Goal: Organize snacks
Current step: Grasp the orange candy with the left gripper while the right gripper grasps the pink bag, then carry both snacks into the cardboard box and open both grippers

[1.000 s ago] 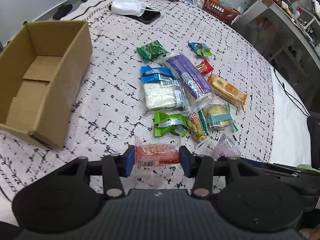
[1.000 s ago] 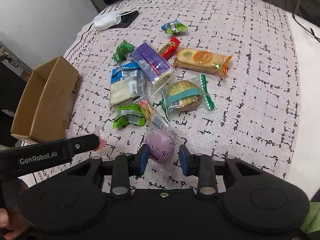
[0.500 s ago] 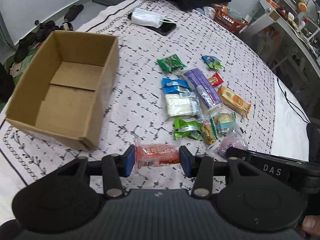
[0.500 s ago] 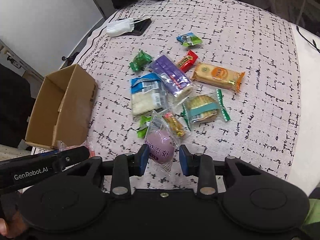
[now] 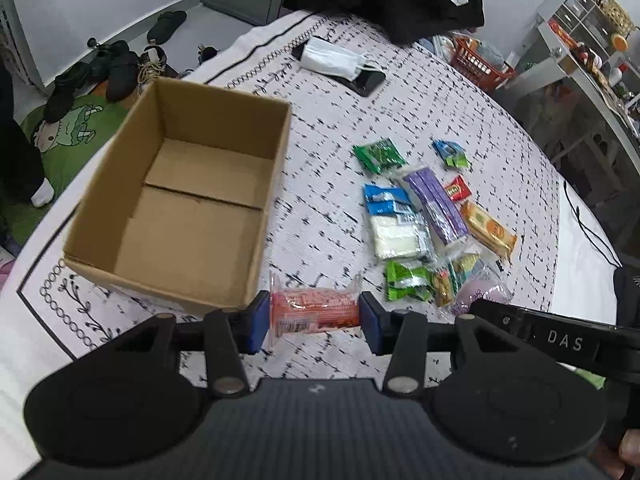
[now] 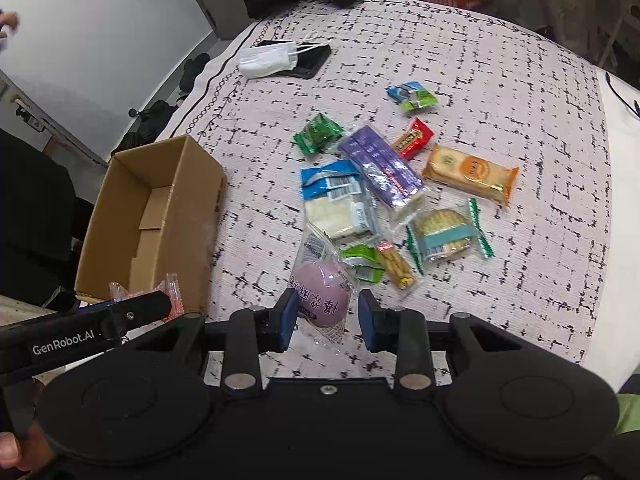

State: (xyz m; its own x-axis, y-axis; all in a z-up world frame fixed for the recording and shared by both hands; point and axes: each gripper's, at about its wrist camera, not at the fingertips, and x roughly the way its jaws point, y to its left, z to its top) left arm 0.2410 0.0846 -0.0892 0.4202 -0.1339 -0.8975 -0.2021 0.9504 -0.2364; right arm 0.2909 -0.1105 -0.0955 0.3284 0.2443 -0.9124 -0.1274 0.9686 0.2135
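Left hand-held gripper [image 5: 315, 315] clamps the orange snack pack [image 5: 316, 312]; right hand-held gripper [image 6: 325, 314] clamps the purple bun packet [image 6: 322, 298].

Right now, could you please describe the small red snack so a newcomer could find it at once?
Start at the snack pile right of the cardboard box. Beside the long purple packet, touching its far right edge, lies the small red snack: the only red wrapper there, with a yellow label.
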